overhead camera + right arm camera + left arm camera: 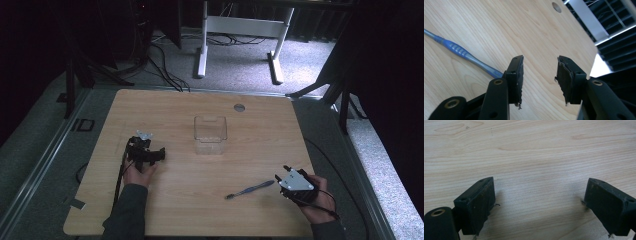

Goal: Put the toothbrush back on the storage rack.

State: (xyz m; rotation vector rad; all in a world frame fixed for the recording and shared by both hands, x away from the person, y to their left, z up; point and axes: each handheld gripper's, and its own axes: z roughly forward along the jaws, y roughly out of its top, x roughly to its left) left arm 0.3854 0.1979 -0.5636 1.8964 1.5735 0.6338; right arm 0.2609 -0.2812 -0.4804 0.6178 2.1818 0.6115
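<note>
Sitting at 9 o'clock of the right gripper (286, 176), blue toothbrush (250, 190), probably, axis 8-to-2; jaws apart, empty. Left gripper (537, 202) wide, empty, farther.

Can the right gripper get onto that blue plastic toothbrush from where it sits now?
Probably yes. The right gripper has open, empty jaws, and the blue plastic toothbrush lies loose on the bare wooden table just to its left, nothing between them.

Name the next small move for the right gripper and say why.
Probably swing the right gripper slightly left so its open jaws straddle the blue toothbrush. In the right gripper view the handle lies flat on the table outside the left jaw, with nothing between the jaws.
</note>
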